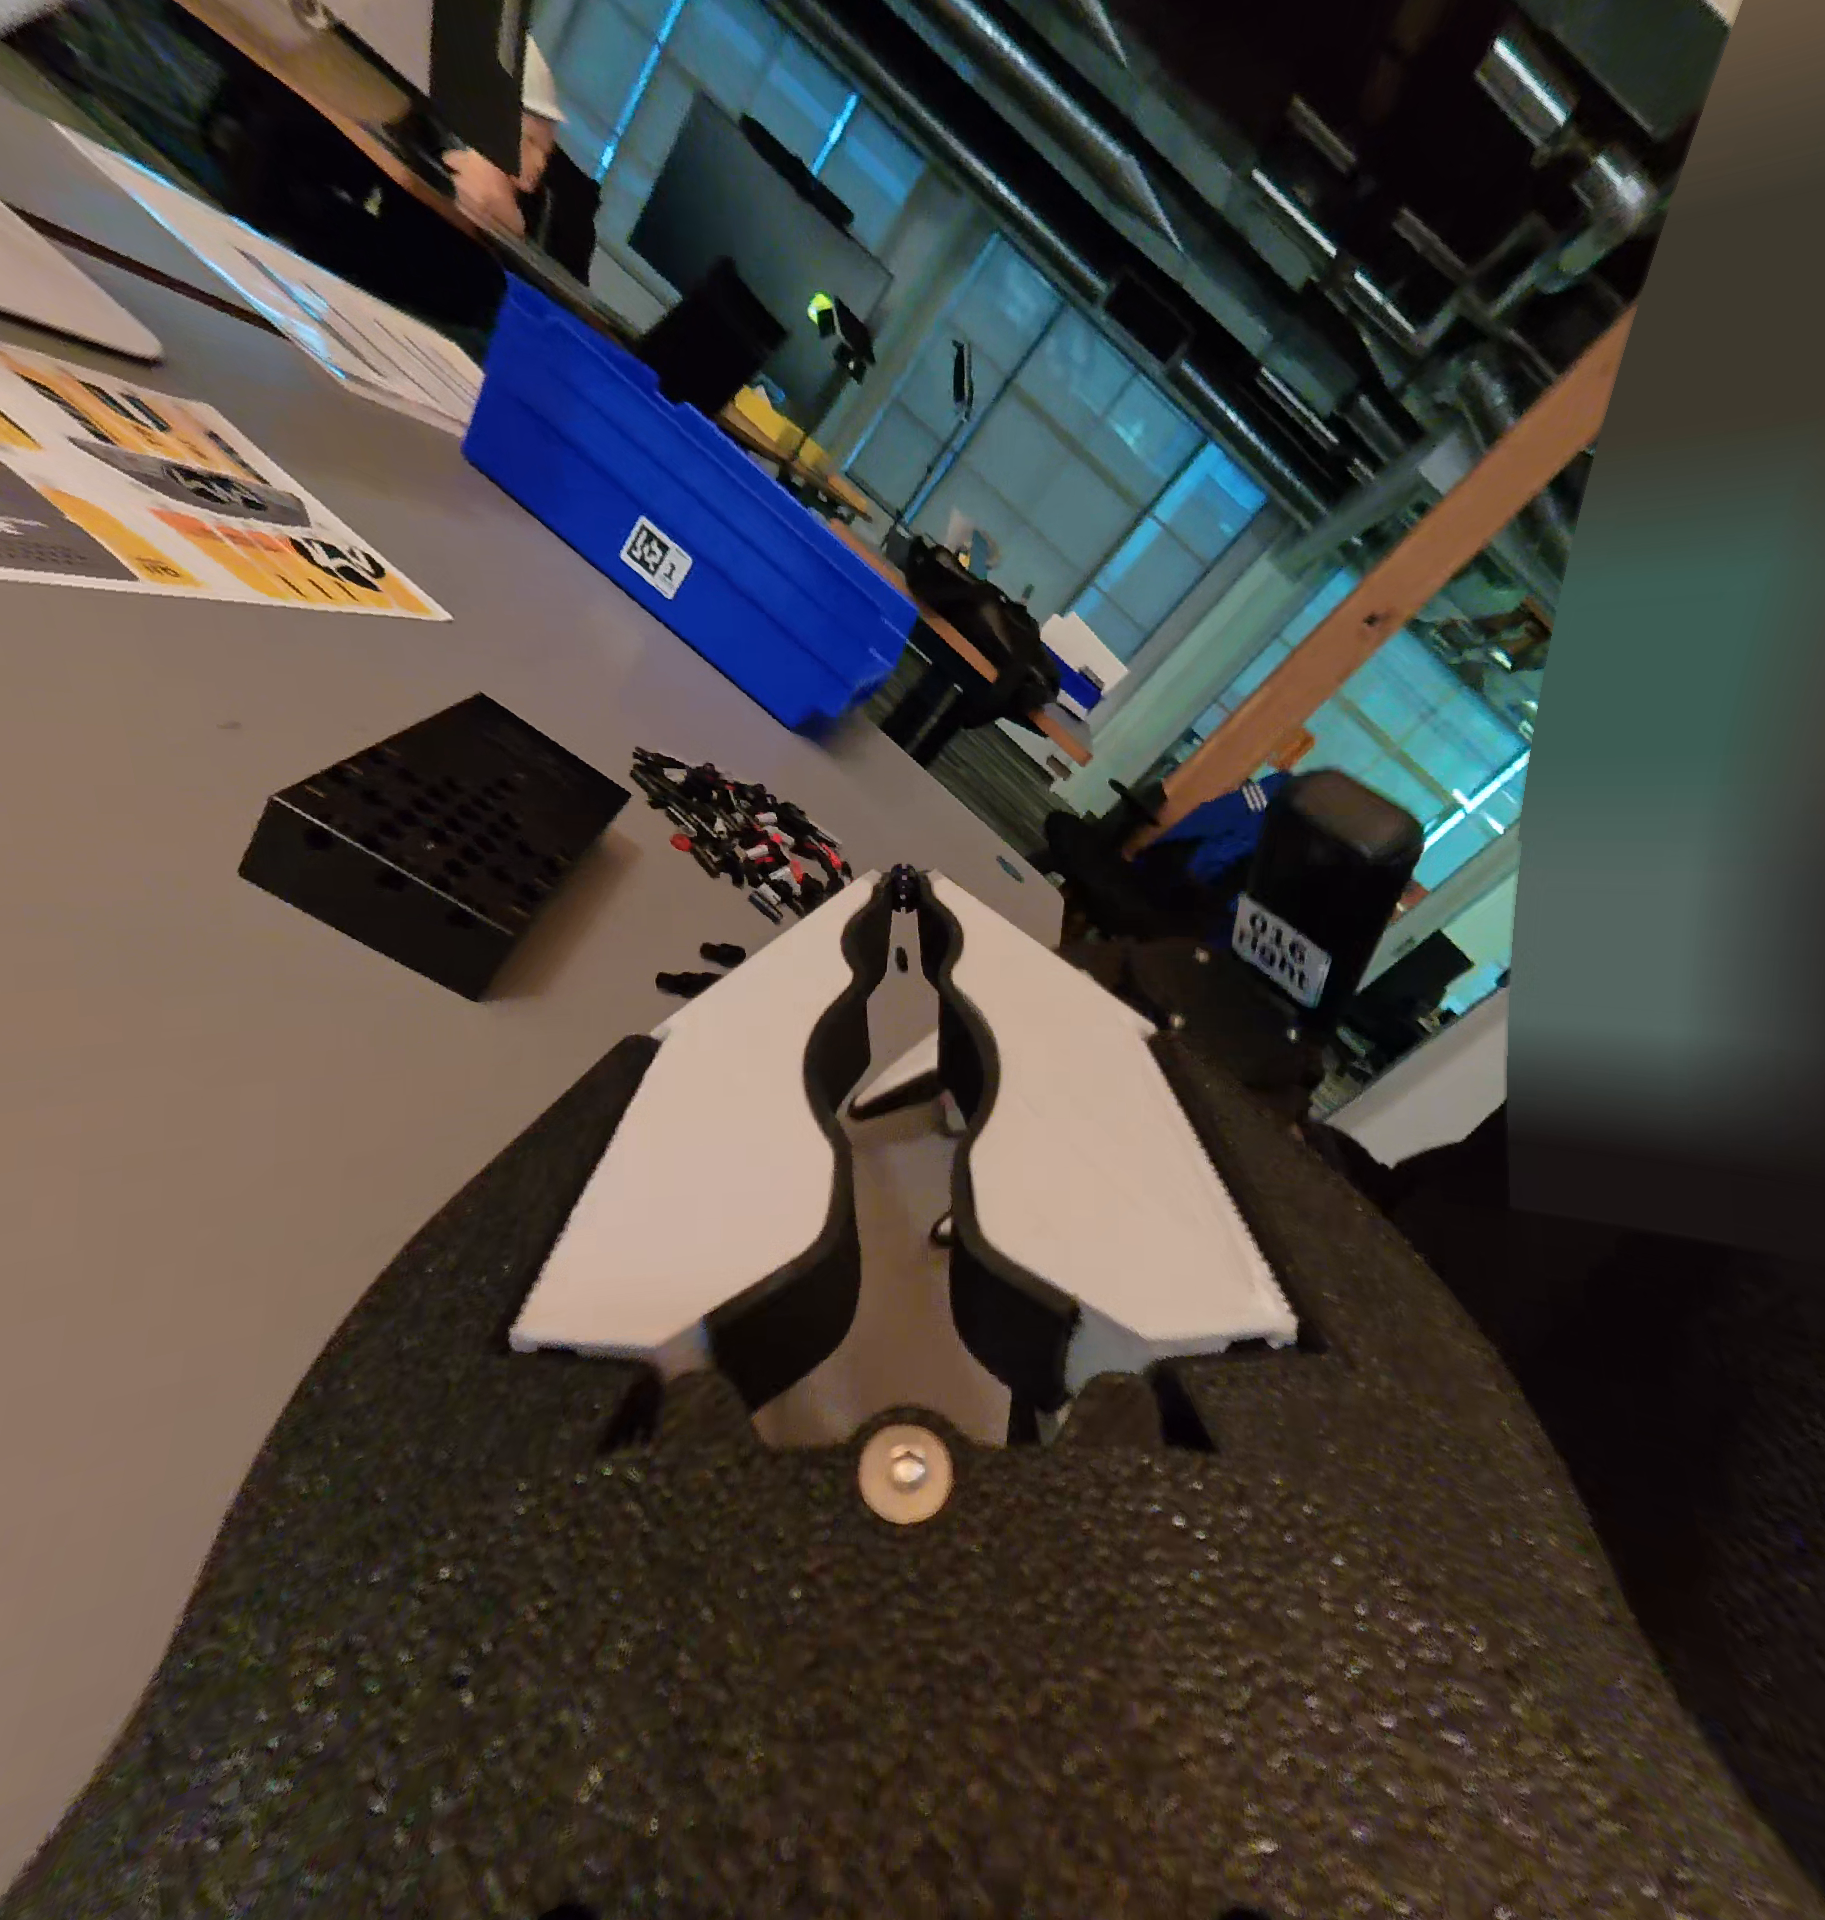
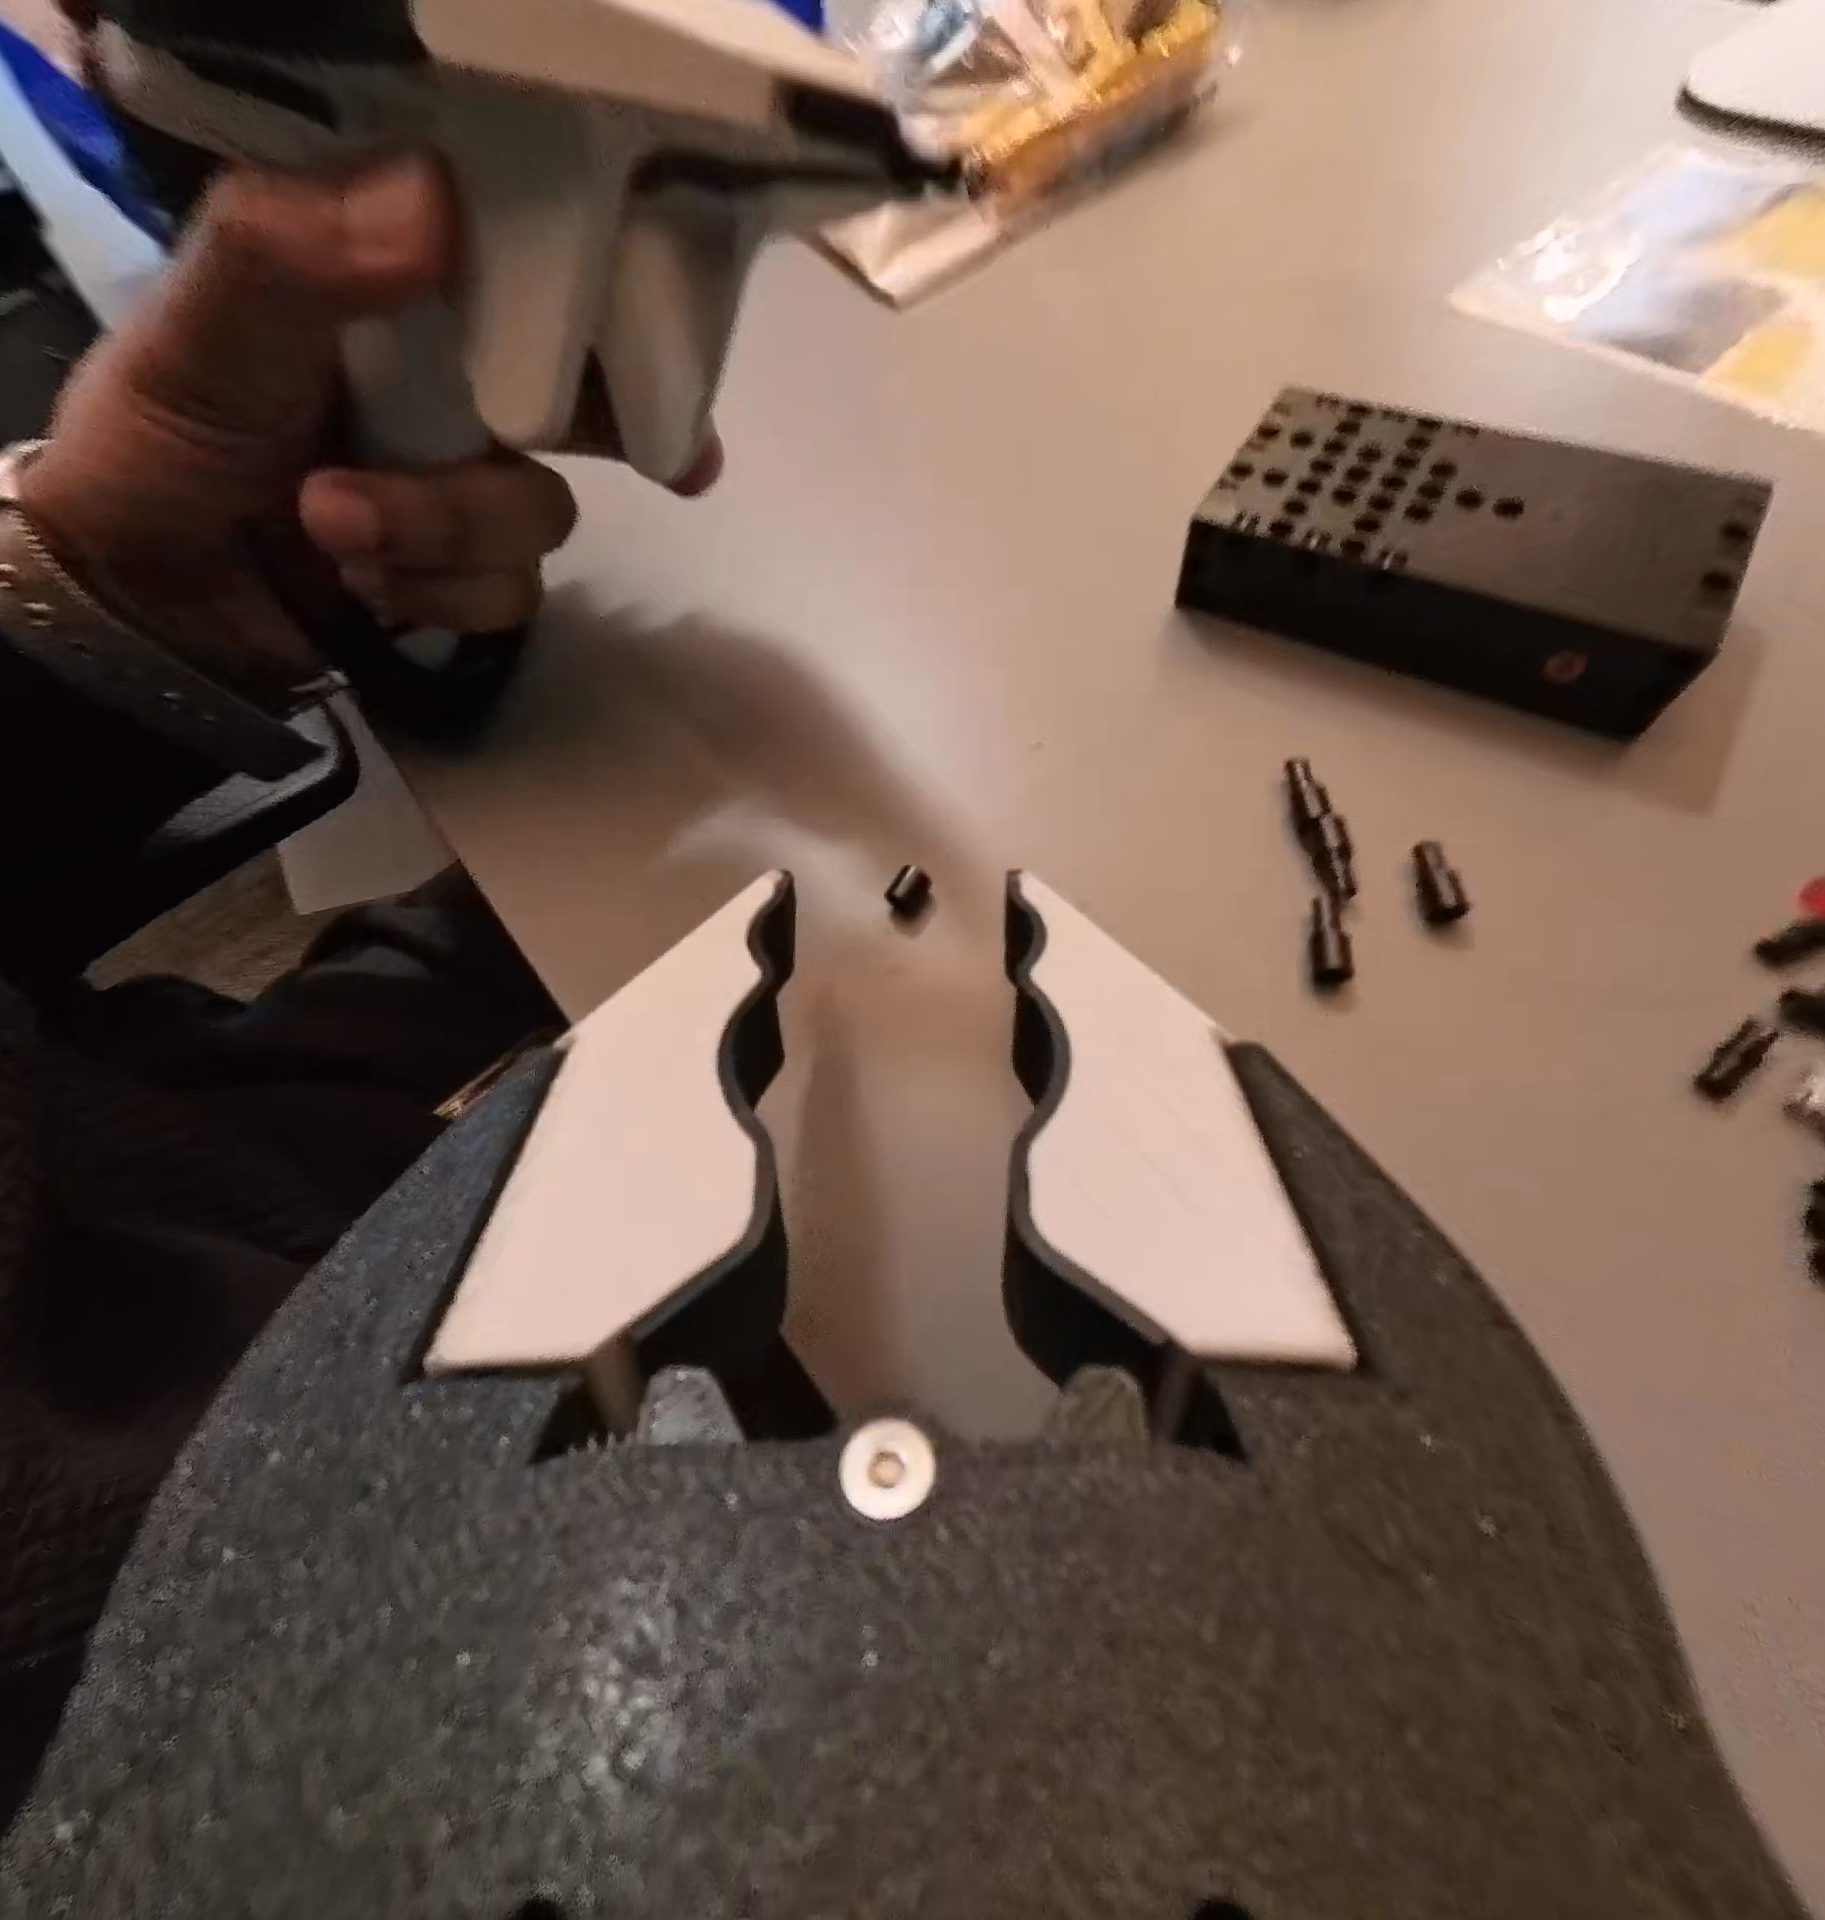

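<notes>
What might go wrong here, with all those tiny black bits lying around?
The left gripper pinches a tiny black piece only at its very fingertips, raised above the table, so it may slip out and drop. The right gripper is open around a single small peg lying loose; closing off-centre might flick it away. The pile of pegs sits near the table edge and might roll off.

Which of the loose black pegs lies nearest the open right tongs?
The lone small peg lying just beyond the right tongs, between their tips. The other loose pegs lie farther right, toward the black block.
</notes>
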A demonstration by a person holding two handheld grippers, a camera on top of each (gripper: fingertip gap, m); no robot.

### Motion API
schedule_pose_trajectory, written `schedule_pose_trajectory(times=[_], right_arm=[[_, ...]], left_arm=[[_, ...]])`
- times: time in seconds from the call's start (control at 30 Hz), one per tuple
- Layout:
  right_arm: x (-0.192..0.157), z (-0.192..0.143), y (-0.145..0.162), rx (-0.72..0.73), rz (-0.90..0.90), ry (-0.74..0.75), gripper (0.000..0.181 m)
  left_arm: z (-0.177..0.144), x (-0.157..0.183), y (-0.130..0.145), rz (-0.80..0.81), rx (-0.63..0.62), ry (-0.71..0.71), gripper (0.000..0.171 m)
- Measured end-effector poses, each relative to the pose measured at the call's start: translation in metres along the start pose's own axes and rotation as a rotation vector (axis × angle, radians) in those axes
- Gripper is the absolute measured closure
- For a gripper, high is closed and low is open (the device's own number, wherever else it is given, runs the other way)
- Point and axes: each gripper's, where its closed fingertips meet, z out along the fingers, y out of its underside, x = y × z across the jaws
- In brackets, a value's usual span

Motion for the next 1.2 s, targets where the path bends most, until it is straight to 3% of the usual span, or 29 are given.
schedule_pose_trajectory(times=[0.17,0.47,0.6,0.77,0.87,1.03,1.1,1.2], right_arm=[[0.002,0.005,0.011,-0.035,-0.06,0.174,0.155],[0.001,0.018,0.013,-0.133,0.007,0.214,0.162],[0.004,0.018,0.014,-0.167,-0.013,0.225,0.173],[0.004,0.018,0.012,-0.149,-0.09,0.154,0.174],[0.006,0.012,-0.002,-0.053,-0.201,0.09,0.174],[0.0,-0.013,-0.039,0.159,-0.088,-0.141,0.174],[0.007,-0.018,-0.037,0.136,-0.205,-0.134,0.174],[-0.003,-0.023,-0.031,0.168,-0.519,-0.148,0.174]], left_arm=[[-0.009,0.003,-0.003,-0.038,0.071,0.018,0.168],[-0.009,0.008,-0.002,-0.063,0.079,0.067,0.168],[-0.01,0.009,-0.003,-0.067,0.084,0.079,0.168],[-0.01,0.01,-0.002,-0.083,0.077,0.094,0.168],[-0.007,0.011,0.004,-0.114,0.03,0.113,0.169],[0.005,0.016,0.035,-0.222,-0.19,0.169,0.169],[0.008,0.02,0.043,-0.217,-0.242,0.185,0.169],[0.007,0.03,0.051,-0.241,-0.299,0.253,0.169]])
